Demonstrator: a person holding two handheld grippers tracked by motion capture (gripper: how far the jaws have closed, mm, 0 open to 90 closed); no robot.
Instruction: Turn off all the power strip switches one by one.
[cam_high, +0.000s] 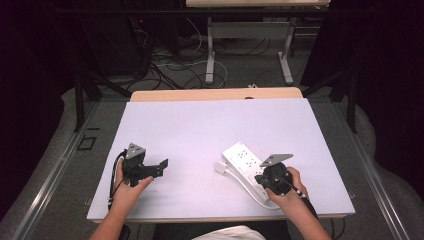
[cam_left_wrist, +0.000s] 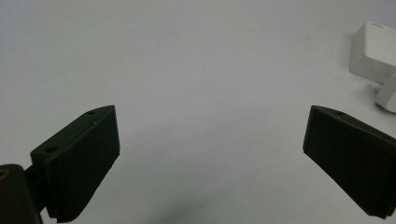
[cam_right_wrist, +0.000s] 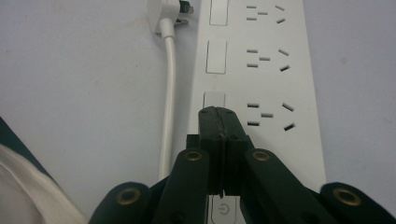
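Observation:
A white power strip (cam_high: 243, 159) lies on the white table mat, right of centre, with its white cable (cam_right_wrist: 167, 102) and plug (cam_right_wrist: 163, 14) beside it. In the right gripper view the strip (cam_right_wrist: 271, 70) shows several socket groups and switch buttons. My right gripper (cam_right_wrist: 218, 112) is shut with nothing between its jaws; its tips sit over the nearest switch button (cam_right_wrist: 214, 98), and I cannot tell whether they touch it. The right gripper (cam_high: 272, 176) hovers over the strip's near end. My left gripper (cam_high: 161, 166) rests at the left of the mat, jaws wide open (cam_left_wrist: 210, 154) and empty.
The mat (cam_high: 200, 130) covers a wooden table (cam_high: 215, 94). A white block and plug end (cam_left_wrist: 376, 60) appear at the far right of the left gripper view. Beyond the table stand desk legs and floor cables (cam_high: 210, 65).

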